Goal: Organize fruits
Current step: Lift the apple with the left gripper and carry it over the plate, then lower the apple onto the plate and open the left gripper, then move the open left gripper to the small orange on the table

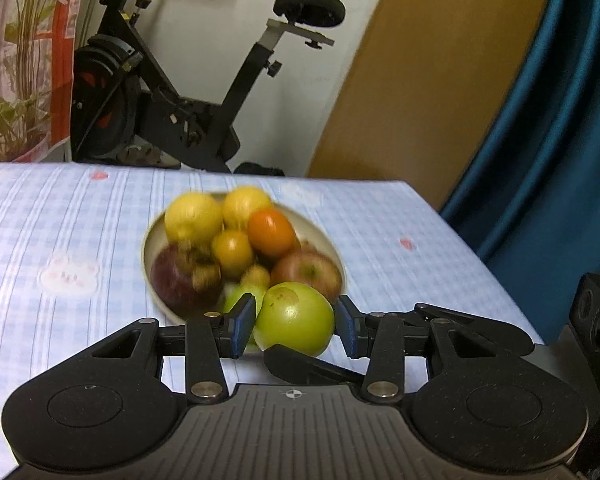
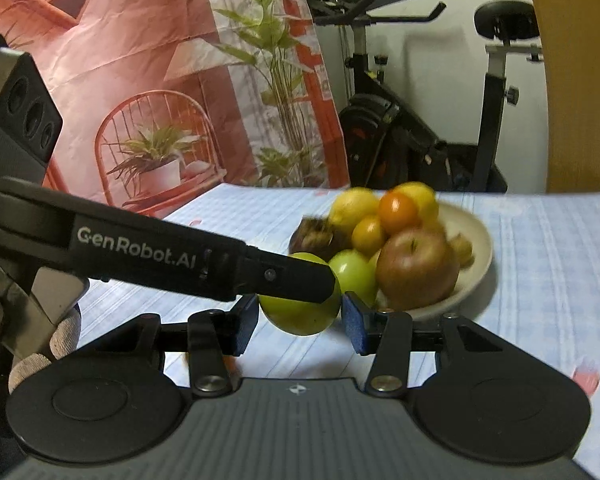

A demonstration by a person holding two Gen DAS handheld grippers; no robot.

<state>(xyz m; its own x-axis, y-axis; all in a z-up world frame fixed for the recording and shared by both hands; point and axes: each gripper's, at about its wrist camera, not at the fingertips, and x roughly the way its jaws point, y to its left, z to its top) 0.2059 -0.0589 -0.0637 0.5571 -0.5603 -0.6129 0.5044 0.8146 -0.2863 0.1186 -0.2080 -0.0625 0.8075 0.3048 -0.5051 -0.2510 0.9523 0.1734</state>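
Left hand-held gripper [image 1: 296,326] is clenched on a green fruit [image 1: 296,316], w/ blue pads pressing its left & right sides. Right hand-held gripper [image 2: 302,322] grasps the same fruit from another angle, pads tight against both sides. In the right wrist view one black finger [image 2: 292,276] of the left tool crosses in from the left & lies over the top of the fruit. In the left wrist view a black finger [image 1: 308,364] of the right tool sits just under it. The fruit hangs clear of the worktop [image 1: 60,220], just on the near side of a pale bowl [image 2: 480,248], approx. at its near rim. The bowl stands mid-worktop on a blue checked cloth & is heaped w/ fruit: two lemons [image 1: 192,216] at the far side, an orange [image 1: 270,232], a red apple [image 2: 416,268] at the near right, a dark red fruit at the left & a second green one [image 2: 354,272] just behind the held one. The bowl's contents are blurred. A gloved hand [image 2: 64,332] grips the left tool's handle at the left edge. An exercise bike [image 1: 172,112] stands beyond the far edge of the worktop.
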